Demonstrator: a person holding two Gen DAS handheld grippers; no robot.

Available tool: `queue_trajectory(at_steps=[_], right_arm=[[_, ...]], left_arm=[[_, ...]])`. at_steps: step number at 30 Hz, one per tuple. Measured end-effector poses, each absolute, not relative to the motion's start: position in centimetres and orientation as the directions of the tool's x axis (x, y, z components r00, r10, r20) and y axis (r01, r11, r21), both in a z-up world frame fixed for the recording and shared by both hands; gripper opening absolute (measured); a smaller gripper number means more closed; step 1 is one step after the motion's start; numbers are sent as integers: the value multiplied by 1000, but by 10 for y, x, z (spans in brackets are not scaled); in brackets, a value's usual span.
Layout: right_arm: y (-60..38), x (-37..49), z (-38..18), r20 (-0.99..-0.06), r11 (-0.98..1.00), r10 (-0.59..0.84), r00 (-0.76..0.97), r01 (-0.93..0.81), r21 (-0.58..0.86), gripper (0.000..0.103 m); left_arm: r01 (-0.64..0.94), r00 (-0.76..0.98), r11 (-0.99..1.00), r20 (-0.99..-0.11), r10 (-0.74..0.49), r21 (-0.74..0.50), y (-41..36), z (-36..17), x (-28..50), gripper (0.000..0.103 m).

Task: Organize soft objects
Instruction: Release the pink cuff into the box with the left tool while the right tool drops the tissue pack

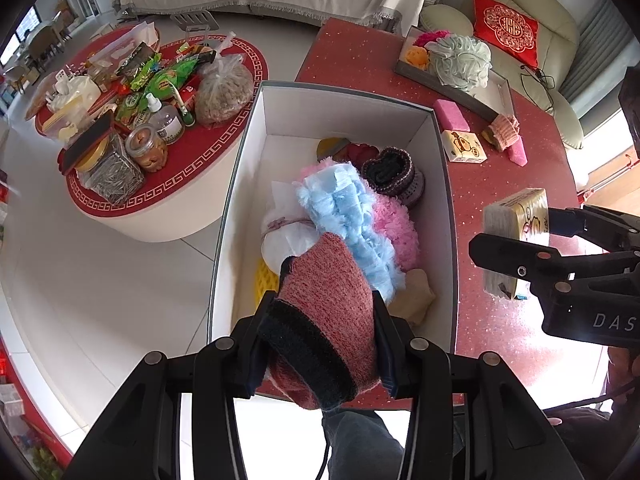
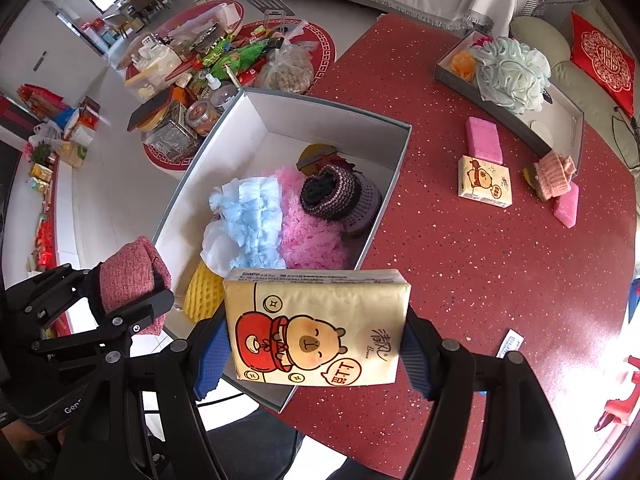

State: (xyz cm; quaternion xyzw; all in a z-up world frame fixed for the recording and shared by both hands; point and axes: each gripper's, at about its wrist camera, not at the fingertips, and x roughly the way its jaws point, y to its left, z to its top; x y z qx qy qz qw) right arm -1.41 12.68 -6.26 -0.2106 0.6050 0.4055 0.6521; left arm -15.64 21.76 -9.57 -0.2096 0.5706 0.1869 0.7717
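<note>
A: Pink knitted glove point(image 1: 324, 312), pinched by the left tongs point(image 1: 320, 344) over the white cardboard box point(image 1: 344, 108).
B: Right tongs point(image 2: 316, 336) squeeze the yellow tissue pack point(image 2: 316, 328); dropped early, it could catch the rim.

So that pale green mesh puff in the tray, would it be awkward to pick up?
Probably not. The mesh puff looks like loose ruffled netting, so it should squash easily and weigh little. Its round shape suggests it may roll if nudged, though the tray wall beside it would likely stop it.
</note>
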Motion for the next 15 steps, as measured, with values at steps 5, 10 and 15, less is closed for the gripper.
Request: queue_trajectory(at_steps=[5, 10, 15], right_arm=[[143, -15, -63, -962, 554, 263, -68, -806, 208, 76], [158, -18, -64, -960, 519, 264, -94, -825, 224, 82], [156, -13, -59, -956, 533, 285, -63, -819, 213, 103]], left_arm=[[-528, 266, 842, -963, 44, -108, 219, -100, -154, 46], [-539, 253, 836, -967, 43, -104, 221, -105, -153, 85], [-558, 225, 829, -969, 103, -41, 224, -104, -152, 103]])
